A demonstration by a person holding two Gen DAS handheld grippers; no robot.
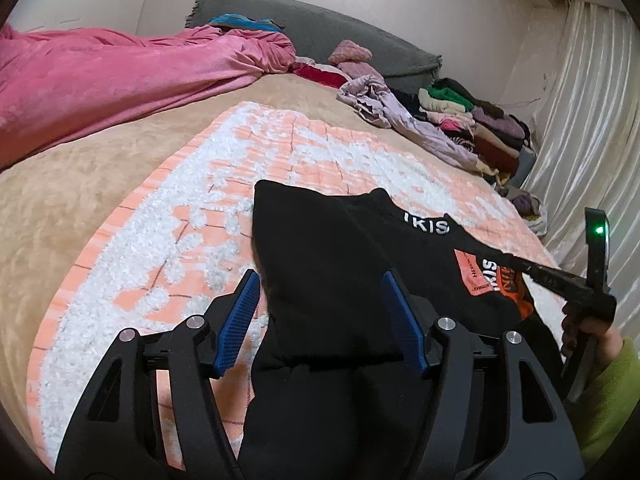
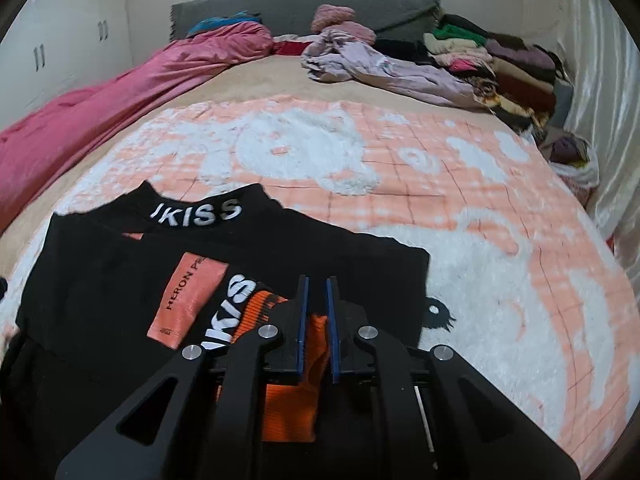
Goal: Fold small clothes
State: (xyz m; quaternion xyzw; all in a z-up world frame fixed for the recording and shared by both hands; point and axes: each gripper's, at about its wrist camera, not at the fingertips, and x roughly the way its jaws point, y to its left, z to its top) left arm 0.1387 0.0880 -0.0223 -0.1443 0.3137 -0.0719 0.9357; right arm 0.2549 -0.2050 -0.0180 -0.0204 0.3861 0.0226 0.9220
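**Black top on the peach blanket, both tools over it**

Lying on a peach-and-white blanket spread over the bed — a black top, collar marked in white letters, an orange patch and orange print on the chest. One side folded in over the middle, forming a long dark panel in the left wrist view.

Left tool spread wide, blue pads either side of that folded panel, with black cloth between them; no pad seen pressing on it. Right tool nearly pressed together, only a thin slit between the blue pads, poised over the orange print near the top's right edge. Nothing visibly pinched in the slit.

In the left wrist view, far right — a hand in a green sleeve gripping the right tool's handle.

Further back: a pink blanket heaped along the left, a lilac garment crumpled by the grey headboard, stacked clothes on the right, pale curtain beyond.
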